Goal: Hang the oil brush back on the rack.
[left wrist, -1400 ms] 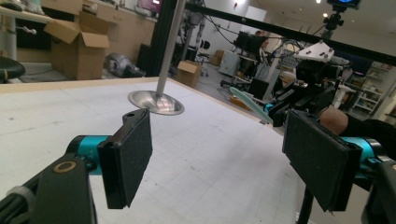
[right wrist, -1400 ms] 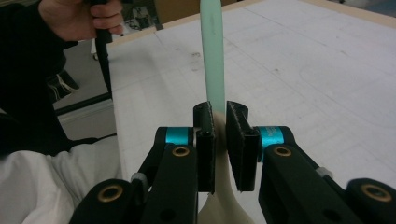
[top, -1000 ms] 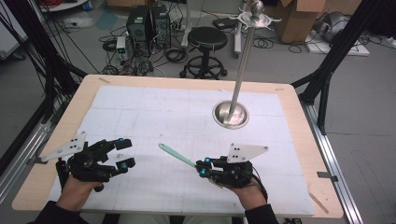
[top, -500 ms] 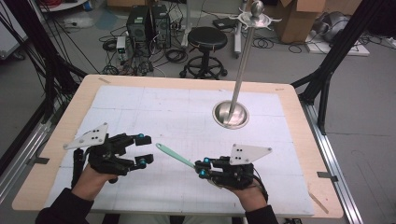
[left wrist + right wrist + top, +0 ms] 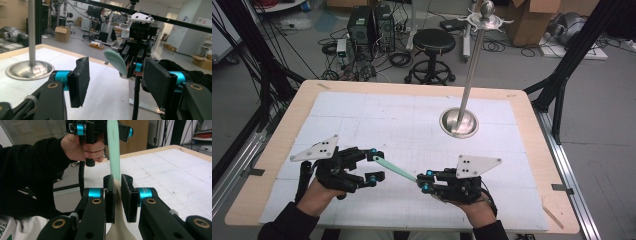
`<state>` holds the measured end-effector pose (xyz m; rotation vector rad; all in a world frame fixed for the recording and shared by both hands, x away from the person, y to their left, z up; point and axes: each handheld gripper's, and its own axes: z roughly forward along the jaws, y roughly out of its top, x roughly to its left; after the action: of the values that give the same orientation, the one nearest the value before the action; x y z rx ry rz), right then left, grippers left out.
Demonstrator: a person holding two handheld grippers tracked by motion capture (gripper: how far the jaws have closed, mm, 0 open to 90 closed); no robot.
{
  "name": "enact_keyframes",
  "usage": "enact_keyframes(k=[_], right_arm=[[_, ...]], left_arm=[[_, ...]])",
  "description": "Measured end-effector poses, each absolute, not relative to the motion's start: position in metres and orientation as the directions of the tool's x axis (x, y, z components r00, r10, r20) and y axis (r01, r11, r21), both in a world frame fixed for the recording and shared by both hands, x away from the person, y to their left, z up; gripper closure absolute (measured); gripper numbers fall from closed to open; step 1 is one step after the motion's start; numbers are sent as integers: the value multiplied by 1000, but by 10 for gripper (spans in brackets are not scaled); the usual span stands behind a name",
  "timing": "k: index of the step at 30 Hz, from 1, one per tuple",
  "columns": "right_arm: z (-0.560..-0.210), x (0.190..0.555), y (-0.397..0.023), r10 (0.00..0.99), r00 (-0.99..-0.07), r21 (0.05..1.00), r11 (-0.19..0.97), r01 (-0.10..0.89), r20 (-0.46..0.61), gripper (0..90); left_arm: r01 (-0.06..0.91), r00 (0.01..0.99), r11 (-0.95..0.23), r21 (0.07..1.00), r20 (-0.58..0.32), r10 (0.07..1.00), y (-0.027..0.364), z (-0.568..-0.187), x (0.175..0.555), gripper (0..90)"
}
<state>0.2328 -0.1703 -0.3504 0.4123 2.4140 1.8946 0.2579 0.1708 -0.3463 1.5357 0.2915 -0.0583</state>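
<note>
We hold the pale green spatula (image 5: 394, 169) above the tabletop (image 5: 412, 115), its handle end clamped between the closed jaws of the right gripper (image 5: 424, 181), so that it reaches out level toward the left gripper (image 5: 373, 164). The left gripper's jaws have just been closing; they stand apart with the spatula's free tip between them, and from the left gripper view (image 5: 115, 62) the pads do not yet seem to press on it.

This looks like a handover. To do it well, we should keep the right gripper's hold firm and steady until the left one has closed fully. We want the left pads to meet the flat faces of the blade, not its edges, and to take enough of its length that it cannot pivot. Only then should we loosen the right. The steel stand (image 5: 458, 121) is well apart and poses no hindrance.
</note>
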Motion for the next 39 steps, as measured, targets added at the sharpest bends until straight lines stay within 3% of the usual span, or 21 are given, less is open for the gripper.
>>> enact_keyframes(k=[25, 39], right_arm=[[-351, 232, -166, 94, -977, 968, 148, 202, 189, 819], [-357, 235, -164, 75, -975, 965, 151, 217, 208, 805]], left_arm=[[164, 986, 90, 982, -165, -1, 163, -337, 249, 736], [147, 988, 36, 988, -148, 36, 158, -328, 244, 757]])
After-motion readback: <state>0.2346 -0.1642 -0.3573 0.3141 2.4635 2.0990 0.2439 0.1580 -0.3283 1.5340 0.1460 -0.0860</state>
